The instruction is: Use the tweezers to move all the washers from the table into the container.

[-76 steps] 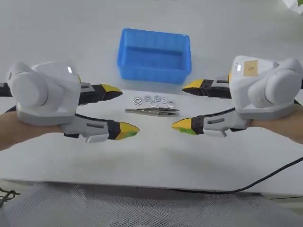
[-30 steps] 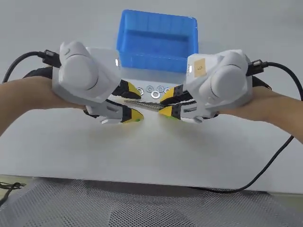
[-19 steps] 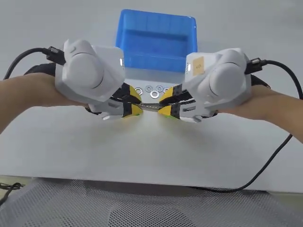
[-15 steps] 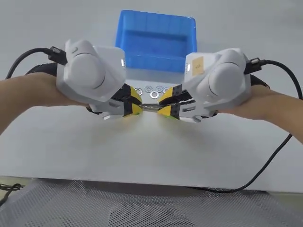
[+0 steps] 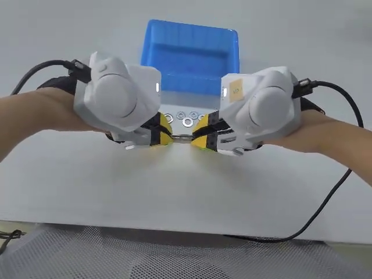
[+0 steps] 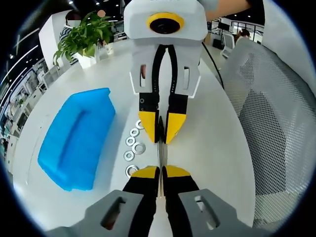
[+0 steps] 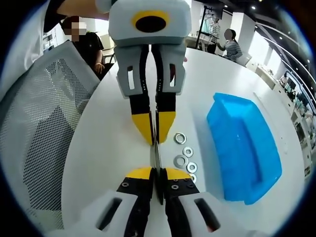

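Tweezers (image 5: 181,138) of thin bare metal lie crosswise on the near side of the blue container (image 5: 189,81), their two slim arms pressed close together. Only a short stretch of them shows between the yellow jaw tips. Whether they are touching the white table (image 5: 174,192) or are just off it, I cannot tell. A short row of silvery washers (image 5: 185,118) rests on the table between the tweezers and the container's near wall.

Two and a half seconds ago the grippers were well apart, jaws spread, with the whole length of the tweezers lying free between them. Since then both have come in from either side, and the gap between their tips has narrowed further over the last half second. The washers lie where they did, beside the container.

The left gripper (image 5: 161,132) has its jaws clamped on one end of the tweezers, and the right gripper (image 5: 200,133) is clamped on the other end. Tip faces tip, in line along the tweezers and parallel to the container's near wall. Both forearms reach in level from the sides, and a black cable (image 5: 325,197) trails from the right gripper towards the near table edge.
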Available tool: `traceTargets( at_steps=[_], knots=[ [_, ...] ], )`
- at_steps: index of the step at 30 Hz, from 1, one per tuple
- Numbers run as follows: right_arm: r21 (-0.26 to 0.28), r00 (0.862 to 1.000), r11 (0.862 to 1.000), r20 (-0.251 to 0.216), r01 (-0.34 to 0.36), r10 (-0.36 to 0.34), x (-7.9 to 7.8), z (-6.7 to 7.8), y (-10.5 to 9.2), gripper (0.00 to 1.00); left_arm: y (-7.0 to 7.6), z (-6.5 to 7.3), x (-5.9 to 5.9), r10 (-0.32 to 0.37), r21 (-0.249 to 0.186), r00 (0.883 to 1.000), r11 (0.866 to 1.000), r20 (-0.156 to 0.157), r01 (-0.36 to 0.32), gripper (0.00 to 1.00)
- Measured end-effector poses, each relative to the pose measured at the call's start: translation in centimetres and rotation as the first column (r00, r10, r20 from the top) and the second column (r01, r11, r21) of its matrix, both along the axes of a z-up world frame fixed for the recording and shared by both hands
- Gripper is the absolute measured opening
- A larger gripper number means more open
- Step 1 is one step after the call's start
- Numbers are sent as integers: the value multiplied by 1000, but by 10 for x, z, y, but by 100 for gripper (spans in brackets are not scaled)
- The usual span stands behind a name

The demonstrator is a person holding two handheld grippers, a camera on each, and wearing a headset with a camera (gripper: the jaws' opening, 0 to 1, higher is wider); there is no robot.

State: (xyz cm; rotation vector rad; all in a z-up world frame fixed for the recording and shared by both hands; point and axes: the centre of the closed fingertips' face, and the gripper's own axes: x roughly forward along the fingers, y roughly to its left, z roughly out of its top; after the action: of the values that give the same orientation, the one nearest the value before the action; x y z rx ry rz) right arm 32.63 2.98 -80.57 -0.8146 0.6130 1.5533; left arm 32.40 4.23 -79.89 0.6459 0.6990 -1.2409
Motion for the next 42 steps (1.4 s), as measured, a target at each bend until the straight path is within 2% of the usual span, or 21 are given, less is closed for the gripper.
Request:
traceTargets(
  at_steps=[6,12,16,17,21,29,34,36,42],
  knots=[
    [-3,1000,1000,9,-16,16,0,2,-1,9,0,9,-2,-12,1,1000,1000,-8,12,6],
    [7,999,999,20,-36,36,-5,6,-1,8,0,17,-7,-36,10,999,999,7,35,6],
    [28,999,999,25,-46,45,-7,11,-1,8,-2,30,-10,-47,4,999,999,16,47,6],
    [32,998,998,32,-51,50,-8,14,-2,8,-4,34,-10,-58,7,998,998,27,58,6],
    [53,998,997,40,-53,51,-8,20,-4,8,-10,48,-10,-67,1,997,998,41,67,6],
    [97,995,993,73,-68,61,-11,28,-7,8,-23,65,-14,-111,9,991,994,72,111,5],
    [132,996,990,78,-57,47,-11,33,-8,8,-35,76,-14,-126,-23,987,991,98,129,6],
    [138,996,989,79,-51,41,-11,33,-10,8,-37,76,-15,-137,-22,985,990,103,140,6],
    [160,997,987,76,-32,20,-10,34,-16,8,-49,79,-14,-137,-65,984,987,110,145,6]
  ],
)
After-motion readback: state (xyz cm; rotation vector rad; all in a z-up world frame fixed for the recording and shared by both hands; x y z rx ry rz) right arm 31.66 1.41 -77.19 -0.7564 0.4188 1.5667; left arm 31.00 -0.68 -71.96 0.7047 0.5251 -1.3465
